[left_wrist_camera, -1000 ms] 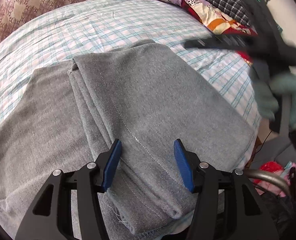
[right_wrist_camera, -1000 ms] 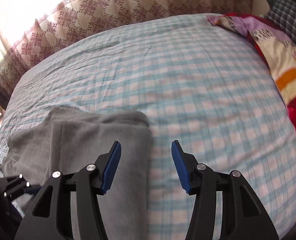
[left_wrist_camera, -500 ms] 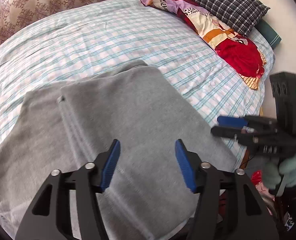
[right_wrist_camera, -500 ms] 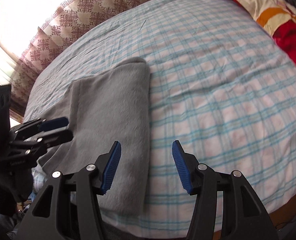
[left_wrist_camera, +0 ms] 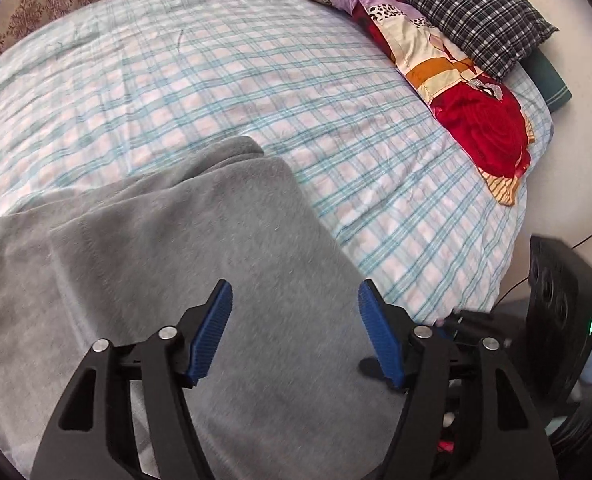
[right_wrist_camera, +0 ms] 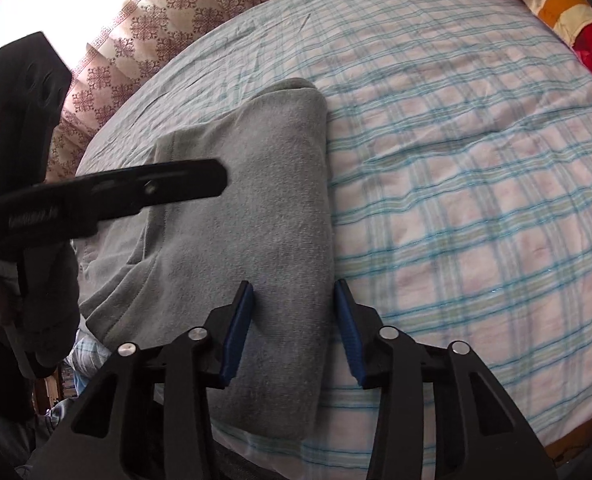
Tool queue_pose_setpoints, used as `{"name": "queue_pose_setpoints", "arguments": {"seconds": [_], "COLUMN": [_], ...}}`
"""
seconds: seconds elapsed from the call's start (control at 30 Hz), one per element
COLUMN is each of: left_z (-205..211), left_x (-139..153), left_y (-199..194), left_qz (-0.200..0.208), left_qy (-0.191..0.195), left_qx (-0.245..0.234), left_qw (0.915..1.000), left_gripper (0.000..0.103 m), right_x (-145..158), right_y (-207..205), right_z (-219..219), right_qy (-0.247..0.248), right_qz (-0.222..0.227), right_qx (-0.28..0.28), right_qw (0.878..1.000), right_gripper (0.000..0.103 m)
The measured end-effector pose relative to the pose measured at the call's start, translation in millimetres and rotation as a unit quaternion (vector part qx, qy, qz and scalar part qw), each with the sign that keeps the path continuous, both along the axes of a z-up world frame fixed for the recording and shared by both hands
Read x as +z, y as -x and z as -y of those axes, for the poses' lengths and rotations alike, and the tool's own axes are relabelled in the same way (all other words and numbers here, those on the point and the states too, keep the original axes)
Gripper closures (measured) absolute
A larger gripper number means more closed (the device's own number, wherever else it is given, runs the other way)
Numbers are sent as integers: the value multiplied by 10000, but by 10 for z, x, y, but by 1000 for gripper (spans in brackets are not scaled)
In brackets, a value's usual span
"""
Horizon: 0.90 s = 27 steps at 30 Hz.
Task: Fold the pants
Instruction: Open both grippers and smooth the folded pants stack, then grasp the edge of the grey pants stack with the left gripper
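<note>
Grey pants (right_wrist_camera: 256, 208) folded on bed (right_wrist_camera: 456, 160), right tongs (right_wrist_camera: 294, 330) prob. closing over edge

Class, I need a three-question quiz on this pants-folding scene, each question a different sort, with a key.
1. True or false: the grey pants lie folded on the checked bedsheet.
2. Which pillow pattern shows in the left wrist view? A striped, B plaid, C dotted.
3. Fill in: the right tool straddles the pants' right-hand ____.

Key: 1 true; 2 B; 3 edge.
</note>
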<state>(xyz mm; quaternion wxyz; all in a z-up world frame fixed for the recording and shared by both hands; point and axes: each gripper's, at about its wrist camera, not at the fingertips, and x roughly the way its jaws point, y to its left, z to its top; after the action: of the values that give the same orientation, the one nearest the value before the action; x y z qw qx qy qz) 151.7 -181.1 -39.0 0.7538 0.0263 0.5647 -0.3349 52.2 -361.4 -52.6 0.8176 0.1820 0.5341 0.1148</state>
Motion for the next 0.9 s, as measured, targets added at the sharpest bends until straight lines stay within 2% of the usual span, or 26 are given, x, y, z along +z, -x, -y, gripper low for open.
{"name": "queue_pose_setpoints", "arguments": {"seconds": [0.1,0.23,0.33,0.47,0.67,0.73,0.8,0.9], "left_z": [94,205,248,299,347,357,371,348], "left_x": [-50,-101,-106,-82,-98,-99,-111,-147], "left_y": [-59,-112,-146,-178,-185,-170,-165,-169], "left_qz": [-162,-291,-340,-327,-453,-378,-291,-412], "left_qy": [-73,-208,-299,-458,-848,-981,-1134,-1094], "left_qx": [25,48,55,-25,-200,-242,-258,-237], "left_qw": [9998,9993,9990,9984,9952,9942,9928,9929], "left_gripper": [32,32,31,27,26,26,28,42], "right_x": [44,175,309,421,525,530,540,534], "right_y": [13,66,128,155,235,249,265,270], "right_z": [-27,-147,-352,-546,-865,-917,-947,-927], "right_qy": [84,476,948,1274,1774,1868,1949,1868], "right_qz": [141,471,825,1094,1471,1530,1570,1522], "right_qx": [21,157,341,531,877,933,972,927], "right_qw": [9999,9976,9915,9844,9691,9659,9633,9661], "right_gripper": [71,76,77,77,77,77,77,77]}}
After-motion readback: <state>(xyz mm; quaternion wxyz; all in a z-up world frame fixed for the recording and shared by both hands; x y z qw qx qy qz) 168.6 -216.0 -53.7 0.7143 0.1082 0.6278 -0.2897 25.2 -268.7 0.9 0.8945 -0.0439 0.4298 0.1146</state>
